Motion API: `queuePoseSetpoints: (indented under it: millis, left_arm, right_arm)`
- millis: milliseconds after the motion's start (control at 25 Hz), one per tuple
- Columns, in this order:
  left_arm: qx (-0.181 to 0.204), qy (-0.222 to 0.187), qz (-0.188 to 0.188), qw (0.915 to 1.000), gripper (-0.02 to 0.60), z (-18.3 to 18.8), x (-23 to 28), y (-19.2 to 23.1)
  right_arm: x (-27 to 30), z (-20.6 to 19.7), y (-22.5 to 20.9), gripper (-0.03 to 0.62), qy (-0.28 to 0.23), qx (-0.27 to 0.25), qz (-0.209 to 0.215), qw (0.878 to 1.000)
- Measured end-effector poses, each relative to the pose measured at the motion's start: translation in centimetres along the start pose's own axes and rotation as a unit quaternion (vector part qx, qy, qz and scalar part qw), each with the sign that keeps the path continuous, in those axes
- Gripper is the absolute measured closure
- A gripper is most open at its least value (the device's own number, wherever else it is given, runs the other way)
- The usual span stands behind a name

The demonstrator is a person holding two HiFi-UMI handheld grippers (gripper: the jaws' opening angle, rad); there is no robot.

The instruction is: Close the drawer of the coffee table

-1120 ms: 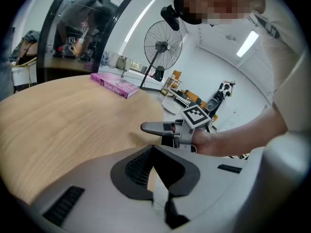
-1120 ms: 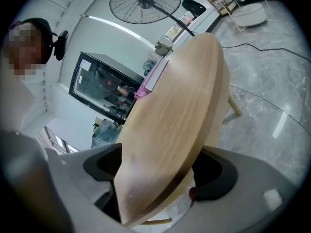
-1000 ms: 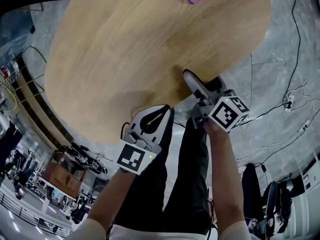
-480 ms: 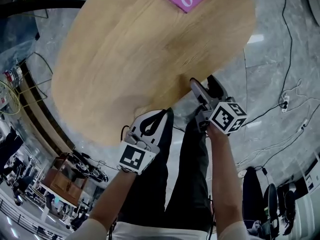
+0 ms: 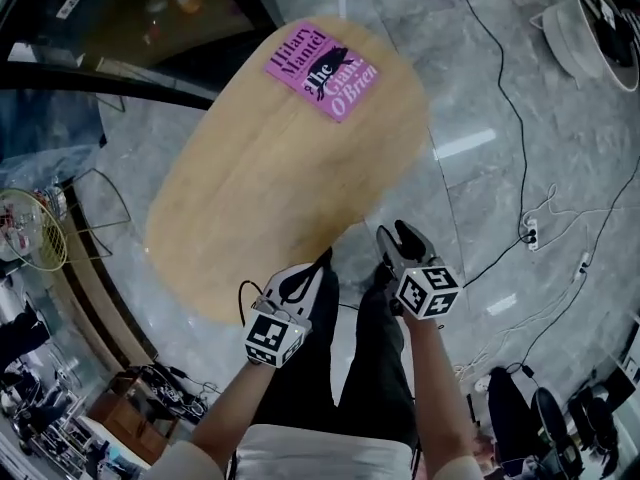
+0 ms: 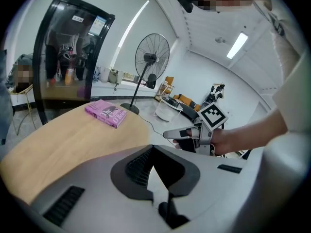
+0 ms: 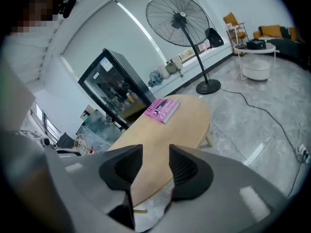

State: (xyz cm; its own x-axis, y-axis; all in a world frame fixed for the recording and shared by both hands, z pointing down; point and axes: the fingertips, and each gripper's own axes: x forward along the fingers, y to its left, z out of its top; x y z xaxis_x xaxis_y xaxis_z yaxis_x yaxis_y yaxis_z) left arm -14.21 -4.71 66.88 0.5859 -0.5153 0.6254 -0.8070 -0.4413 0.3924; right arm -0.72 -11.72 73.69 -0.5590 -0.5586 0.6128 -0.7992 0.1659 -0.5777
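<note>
The oval wooden coffee table lies below and ahead of me, with a pink book at its far end. No drawer shows in any view. My left gripper hangs in the air near the table's near edge, jaws shut and empty, tips meeting in the left gripper view. My right gripper is beside it over the floor. Its jaws have just been closing and stand a little apart with nothing between them. Beyond them I see the table and the book.
The person's legs in black trousers stand just below the grippers. Cables run over the marble floor at the right. A standing fan and a glass-door cabinet are beyond the table. A white round stand sits at the far right.
Both grippers have risen and pulled back from the table's near edge. The whole tabletop and book have come into view. The right jaws have narrowed.
</note>
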Motion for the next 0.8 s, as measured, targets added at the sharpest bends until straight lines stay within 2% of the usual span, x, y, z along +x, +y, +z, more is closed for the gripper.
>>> queuePoseSetpoints:
  millis: [200, 400, 640, 800]
  left_arm:
    - [0.022, -0.009, -0.02, 0.9995, 0.574, 5.8, -4.0, -3.4]
    - [0.04, -0.03, -0.041, 0.9979, 0.574, 12.0, -8.6, -6.2]
    - [0.065, -0.047, -0.043, 0.9959, 0.574, 17.5, -14.1, -7.7]
    - [0.056, -0.07, -0.043, 0.9951, 0.574, 20.7, -17.2, -8.2]
  right_arm:
    - [-6.4, 4.9, 3.9, 0.482, -0.021, -0.044, -0.03, 0.998]
    - [-13.0, 10.8, 8.4, 0.553, -0.063, -0.081, -0.062, 0.993]
    - [-20.4, 16.7, 12.9, 0.567, -0.101, -0.146, -0.074, 0.981]
    - [-24.5, 19.7, 15.3, 0.571, -0.127, -0.188, -0.083, 0.97]
